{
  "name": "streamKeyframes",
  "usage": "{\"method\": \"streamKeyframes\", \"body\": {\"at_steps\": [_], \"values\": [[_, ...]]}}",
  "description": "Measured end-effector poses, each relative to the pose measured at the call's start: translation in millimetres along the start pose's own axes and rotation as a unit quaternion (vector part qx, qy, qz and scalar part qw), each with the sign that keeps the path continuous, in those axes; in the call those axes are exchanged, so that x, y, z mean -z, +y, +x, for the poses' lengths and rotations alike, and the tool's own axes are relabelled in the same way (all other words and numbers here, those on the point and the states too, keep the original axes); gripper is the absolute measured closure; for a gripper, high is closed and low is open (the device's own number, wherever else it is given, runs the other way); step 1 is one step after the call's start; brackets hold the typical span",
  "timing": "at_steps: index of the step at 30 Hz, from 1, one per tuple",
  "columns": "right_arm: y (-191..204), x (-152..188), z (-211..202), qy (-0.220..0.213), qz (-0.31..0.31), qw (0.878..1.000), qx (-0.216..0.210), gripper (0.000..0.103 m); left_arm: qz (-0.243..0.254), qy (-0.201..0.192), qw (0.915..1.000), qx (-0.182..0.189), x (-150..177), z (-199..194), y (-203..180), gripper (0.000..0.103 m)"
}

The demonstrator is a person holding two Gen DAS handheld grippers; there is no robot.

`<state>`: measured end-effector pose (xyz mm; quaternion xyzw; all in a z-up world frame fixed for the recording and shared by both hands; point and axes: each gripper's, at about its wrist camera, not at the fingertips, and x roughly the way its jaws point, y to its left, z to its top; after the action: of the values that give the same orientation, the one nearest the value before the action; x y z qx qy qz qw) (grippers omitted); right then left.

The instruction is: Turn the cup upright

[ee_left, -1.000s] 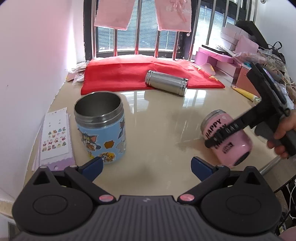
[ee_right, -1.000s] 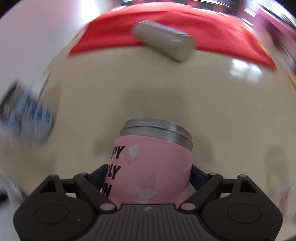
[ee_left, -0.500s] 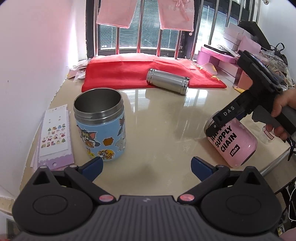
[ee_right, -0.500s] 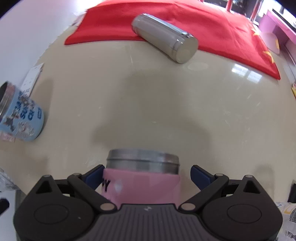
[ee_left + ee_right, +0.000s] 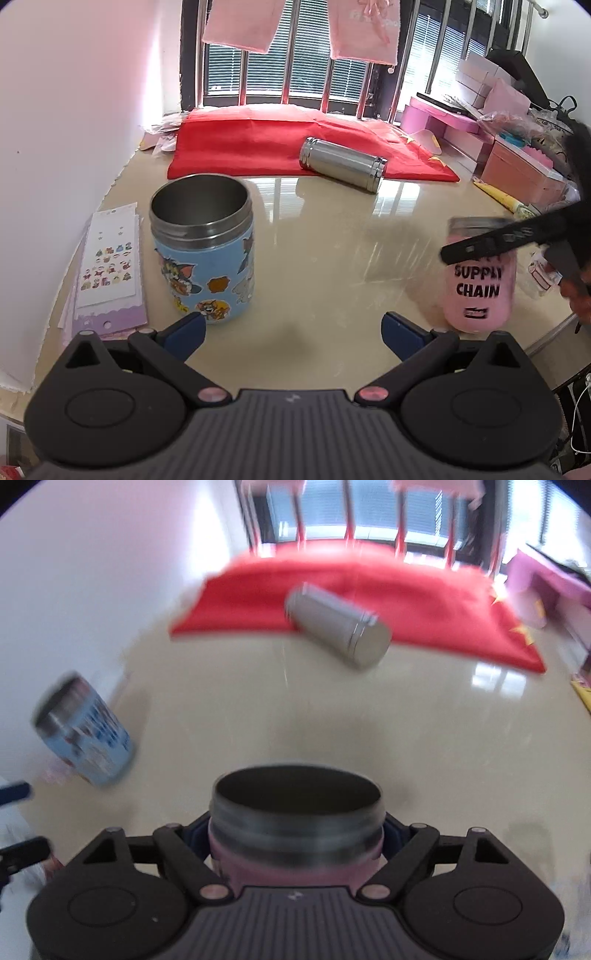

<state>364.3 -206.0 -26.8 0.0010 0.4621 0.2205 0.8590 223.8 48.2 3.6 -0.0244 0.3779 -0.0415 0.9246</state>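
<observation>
The pink cup (image 5: 479,284) with black "SUPPLY CHAIN" lettering stands nearly upright on the beige table at the right, its steel mouth up. My right gripper (image 5: 295,834) is shut on the pink cup (image 5: 295,864) just below its steel rim; in the left wrist view its fingers (image 5: 491,242) cross the cup's upper part. My left gripper (image 5: 291,330) is open and empty, low over the table's near edge, with the blue cartoon cup (image 5: 207,251) upright just beyond its left finger. A bare steel cup (image 5: 341,168) lies on its side at the back.
A red cloth (image 5: 280,144) covers the back of the table (image 5: 332,266) under the window. A sticker sheet (image 5: 109,266) lies at the left edge by the white wall. Pink boxes (image 5: 517,166) stand at the right. The blue cup (image 5: 86,731) and steel cup (image 5: 340,627) also show in the blurred right wrist view.
The right gripper has turned the pink cup from lying tilted to nearly upright, mouth up. The left gripper has stayed open and in place.
</observation>
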Motion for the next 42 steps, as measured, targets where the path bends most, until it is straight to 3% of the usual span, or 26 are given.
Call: {"method": "streamKeyframes", "body": {"at_steps": [4,6,9,13,21,29,32,37,42], "values": [[-19.0,28.3,-23.7,-0.091,0.049,0.995,-0.01,0.019,0.0,0.002,1.0,0.006,-4.2,4.6,-7.6,0.0],[-26.3,36.7,-36.7,-0.137,0.061,0.989,0.006,0.019,0.001,0.002,1.0,0.009,-6.4,6.4,-11.8,0.0],[-34.7,33.9,-48.2,-0.168,0.052,0.983,0.048,0.019,0.004,0.003,0.9999,0.01,-9.5,8.9,-18.3,0.0],[-46.1,17.0,-49.9,-0.173,0.031,0.978,0.111,0.019,0.005,0.001,0.9999,0.014,-11.6,11.7,-25.7,0.0],[-63.1,-4.4,-8.2,-0.124,0.021,0.977,0.171,0.019,0.003,-0.004,0.9999,0.013,-14.3,15.2,-32.2,0.0],[-70.6,5.0,-5.6,-0.142,0.035,0.977,0.155,0.017,0.006,-0.011,0.9999,0.006,-14.4,7.9,-34.6,0.0],[-64.2,5.2,-23.3,-0.18,0.023,0.971,0.154,0.0,0.009,-0.02,0.9998,0.002,-13.4,-1.4,-38.1,0.0],[-43.1,15.4,-65.8,-0.237,-0.007,0.961,0.141,0.0,0.012,-0.055,0.9984,-0.004,-6.2,-27.5,-47.4,0.0],[-17.0,57.9,-108.7,-0.291,-0.022,0.95,0.106,0.0,0.011,-0.104,0.9944,-0.017,15.1,-60.3,-60.0,0.0]]}}
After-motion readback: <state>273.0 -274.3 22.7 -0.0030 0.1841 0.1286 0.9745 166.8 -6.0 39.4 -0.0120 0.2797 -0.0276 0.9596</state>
